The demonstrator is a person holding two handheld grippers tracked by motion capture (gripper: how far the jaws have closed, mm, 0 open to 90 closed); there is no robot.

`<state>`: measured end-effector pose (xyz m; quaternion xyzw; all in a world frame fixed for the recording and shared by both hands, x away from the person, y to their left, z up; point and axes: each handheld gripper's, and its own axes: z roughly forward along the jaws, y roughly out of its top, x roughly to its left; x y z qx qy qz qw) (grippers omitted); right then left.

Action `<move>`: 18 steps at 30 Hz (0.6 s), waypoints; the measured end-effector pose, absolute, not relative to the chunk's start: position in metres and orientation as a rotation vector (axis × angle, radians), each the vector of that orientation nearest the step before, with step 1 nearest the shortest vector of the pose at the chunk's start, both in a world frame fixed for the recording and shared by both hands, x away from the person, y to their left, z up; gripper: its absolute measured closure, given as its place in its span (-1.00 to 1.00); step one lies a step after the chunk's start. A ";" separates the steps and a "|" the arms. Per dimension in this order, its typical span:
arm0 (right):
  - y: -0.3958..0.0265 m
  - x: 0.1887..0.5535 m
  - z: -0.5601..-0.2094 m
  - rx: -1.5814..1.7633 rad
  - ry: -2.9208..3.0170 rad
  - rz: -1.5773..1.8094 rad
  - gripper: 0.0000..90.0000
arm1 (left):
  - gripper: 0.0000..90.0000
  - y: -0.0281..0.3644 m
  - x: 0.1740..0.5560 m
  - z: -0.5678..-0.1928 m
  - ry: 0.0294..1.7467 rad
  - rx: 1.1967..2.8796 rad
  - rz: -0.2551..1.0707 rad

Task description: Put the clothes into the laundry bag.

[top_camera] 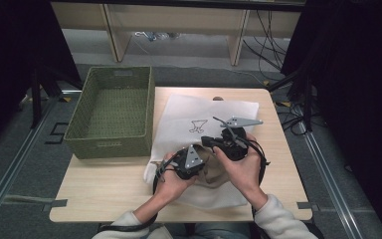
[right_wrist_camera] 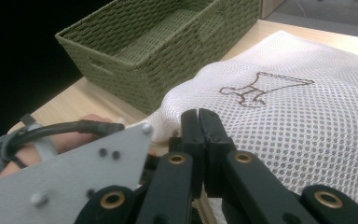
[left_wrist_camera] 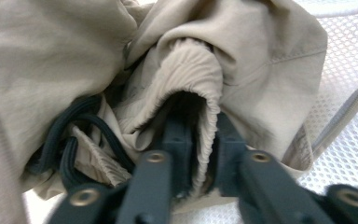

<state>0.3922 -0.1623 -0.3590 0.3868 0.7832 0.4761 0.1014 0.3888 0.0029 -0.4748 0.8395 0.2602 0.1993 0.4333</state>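
Note:
A white mesh bag (top_camera: 199, 112) with a small drawn figure lies on the wooden table (top_camera: 104, 184). A crumpled beige garment (top_camera: 218, 175) sits at the bag's near end. My left gripper (top_camera: 203, 166) is shut on the garment's ribbed elastic hem (left_wrist_camera: 200, 74), which runs down between its jaws (left_wrist_camera: 203, 128). A black cord (left_wrist_camera: 70, 140) loops out of the cloth at the left. My right gripper (top_camera: 207, 140) sits just beyond it over the bag. Its jaws (right_wrist_camera: 199, 116) are pressed together on the raised edge of the mesh bag (right_wrist_camera: 298, 130).
A green woven basket (top_camera: 109, 142) stands with nothing in it on the table's far left corner, close to the bag's left edge; its wall (right_wrist_camera: 135, 74) is ahead of my right gripper. Bare tabletop lies at the near left. Cables and a shelf frame are on the floor beyond.

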 end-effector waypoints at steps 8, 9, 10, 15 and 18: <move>-0.162 0.389 -0.352 1.124 2.288 1.412 1.00 | 0.89 -0.001 0.401 -0.466 0.717 1.956 0.638; -0.161 0.388 -0.350 1.119 2.293 1.433 1.00 | 0.89 0.000 0.402 -0.465 0.710 1.962 0.652; -0.161 0.387 -0.349 1.127 2.285 1.440 1.00 | 0.89 -0.001 0.403 -0.466 0.725 1.933 0.660; -0.164 0.389 -0.353 1.157 2.285 1.417 1.00 | 0.77 -0.003 0.403 -0.476 0.727 1.941 0.611; -0.166 0.392 -0.359 1.157 2.300 1.402 1.00 | 0.41 -0.002 0.399 -0.476 0.716 1.961 0.562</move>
